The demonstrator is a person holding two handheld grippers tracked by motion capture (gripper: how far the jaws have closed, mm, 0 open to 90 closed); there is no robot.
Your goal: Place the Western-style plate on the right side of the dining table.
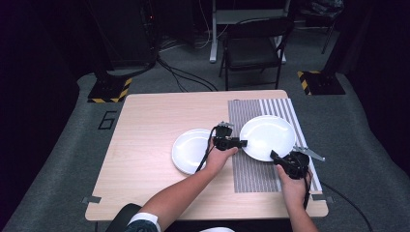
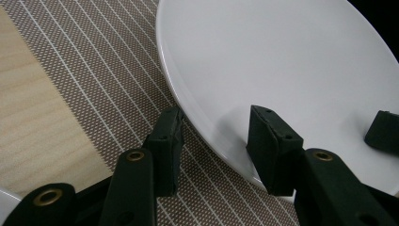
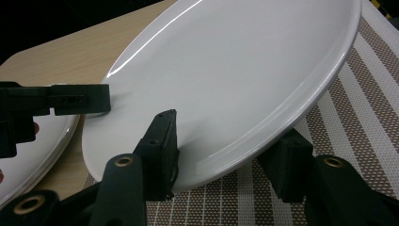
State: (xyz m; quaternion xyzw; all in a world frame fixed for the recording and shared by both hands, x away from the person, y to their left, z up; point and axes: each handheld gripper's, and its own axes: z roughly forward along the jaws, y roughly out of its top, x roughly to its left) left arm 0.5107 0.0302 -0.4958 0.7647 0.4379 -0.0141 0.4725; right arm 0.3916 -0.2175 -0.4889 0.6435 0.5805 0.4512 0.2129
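A white plate (image 1: 268,135) lies on a striped placemat (image 1: 251,174) at the table's right. My left gripper (image 1: 243,143) reaches in at the plate's left rim. In the left gripper view its jaws (image 2: 216,113) straddle the plate (image 2: 282,56), one under the rim and one over it, with a strip of mat still showing between the lower jaw and the rim. My right gripper (image 1: 273,154) is at the near rim. In the right gripper view it (image 3: 228,127) is shut on the plate (image 3: 235,61), which tilts up off the mat.
A second white plate (image 1: 189,151) sits on the bare wood just left of the placemat, close to my left hand. The placemat (image 3: 367,94) runs along the table's right side. A chair (image 1: 254,46) stands beyond the far edge.
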